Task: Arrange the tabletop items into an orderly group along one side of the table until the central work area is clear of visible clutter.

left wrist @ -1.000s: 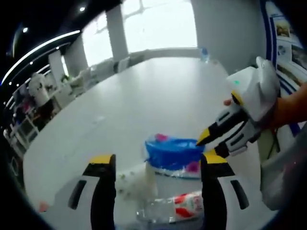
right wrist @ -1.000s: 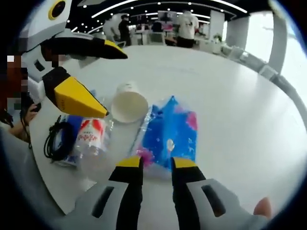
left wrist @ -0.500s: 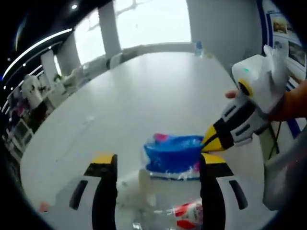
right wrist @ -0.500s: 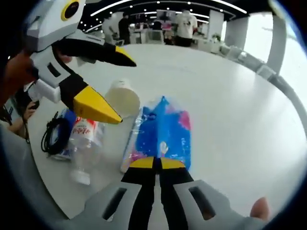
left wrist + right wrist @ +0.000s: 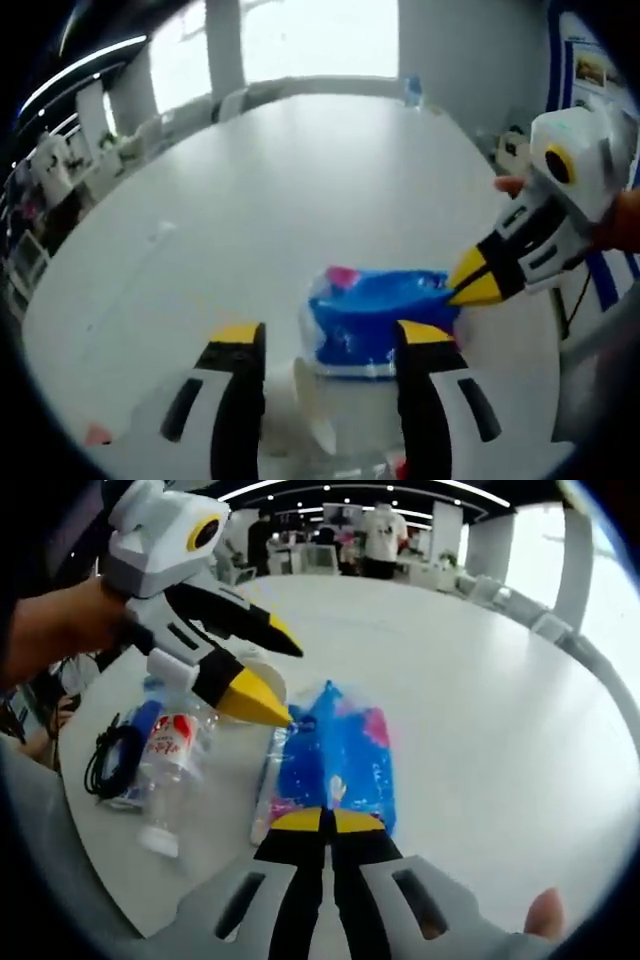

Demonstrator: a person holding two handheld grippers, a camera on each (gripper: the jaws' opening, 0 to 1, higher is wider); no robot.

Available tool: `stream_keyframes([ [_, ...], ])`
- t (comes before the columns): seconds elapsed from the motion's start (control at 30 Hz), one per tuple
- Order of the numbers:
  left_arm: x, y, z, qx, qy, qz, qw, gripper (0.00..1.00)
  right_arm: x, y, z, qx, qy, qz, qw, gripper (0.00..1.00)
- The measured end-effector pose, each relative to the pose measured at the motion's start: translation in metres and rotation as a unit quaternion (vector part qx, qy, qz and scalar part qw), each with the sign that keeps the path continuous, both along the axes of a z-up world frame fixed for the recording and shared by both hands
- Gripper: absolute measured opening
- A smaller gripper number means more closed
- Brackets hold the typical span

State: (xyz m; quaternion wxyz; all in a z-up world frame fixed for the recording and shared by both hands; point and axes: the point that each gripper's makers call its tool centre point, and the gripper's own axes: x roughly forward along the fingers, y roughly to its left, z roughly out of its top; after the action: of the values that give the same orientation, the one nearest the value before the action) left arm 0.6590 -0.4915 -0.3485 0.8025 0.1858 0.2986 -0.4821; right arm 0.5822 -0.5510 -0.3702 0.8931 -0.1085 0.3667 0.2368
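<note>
In the right gripper view, the right gripper [image 5: 322,820] has its yellow-tipped jaws pressed together on the near edge of a blue plastic packet [image 5: 338,755] with pink markings, which lies flat on the white table [image 5: 480,680]. What the packet holds cannot be told through its printed film. To the left of it a clear plastic bottle [image 5: 165,770] with a red-and-white label lies on its side, looking empty, cap end toward the table edge. Just beside the bottle lies a coiled black cable [image 5: 108,765], resting on something blue that is too hidden to name. A white paper cup [image 5: 262,670] lies tipped over behind the left gripper [image 5: 275,675], whose jaws are spread apart above the bottle and cup, held by a hand [image 5: 60,630].

In the left gripper view, the left gripper [image 5: 325,335] frames the cup [image 5: 300,420] between its parted jaws, and the blue packet [image 5: 380,320] lies just beyond, with the right gripper [image 5: 470,285] clamped on its right edge.
</note>
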Motion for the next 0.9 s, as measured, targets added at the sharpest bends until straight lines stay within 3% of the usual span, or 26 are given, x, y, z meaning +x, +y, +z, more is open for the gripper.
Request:
stream_keyframes([
  [0.3,0.004,-0.012,-0.015,-0.003,0.012,-0.010,0.9999,0.33,-0.001,-0.005,0.001,-0.005,-0.003,0.005,1.0000,0.02],
  [0.37,0.006,-0.016,-0.012,0.000,-0.007,-0.020,0.9998,0.31,-0.002,-0.006,0.001,-0.006,-0.005,0.006,1.0000,0.02],
  [0.8,0.012,-0.025,-0.013,0.008,0.000,-0.031,0.9995,0.20,-0.002,-0.007,0.003,-0.012,-0.018,0.017,0.9996,0.02],
  [0.9,0.014,-0.021,-0.013,0.019,-0.002,-0.028,0.9994,0.10,-0.003,-0.008,0.004,-0.017,-0.020,0.019,0.9995,0.02],
])
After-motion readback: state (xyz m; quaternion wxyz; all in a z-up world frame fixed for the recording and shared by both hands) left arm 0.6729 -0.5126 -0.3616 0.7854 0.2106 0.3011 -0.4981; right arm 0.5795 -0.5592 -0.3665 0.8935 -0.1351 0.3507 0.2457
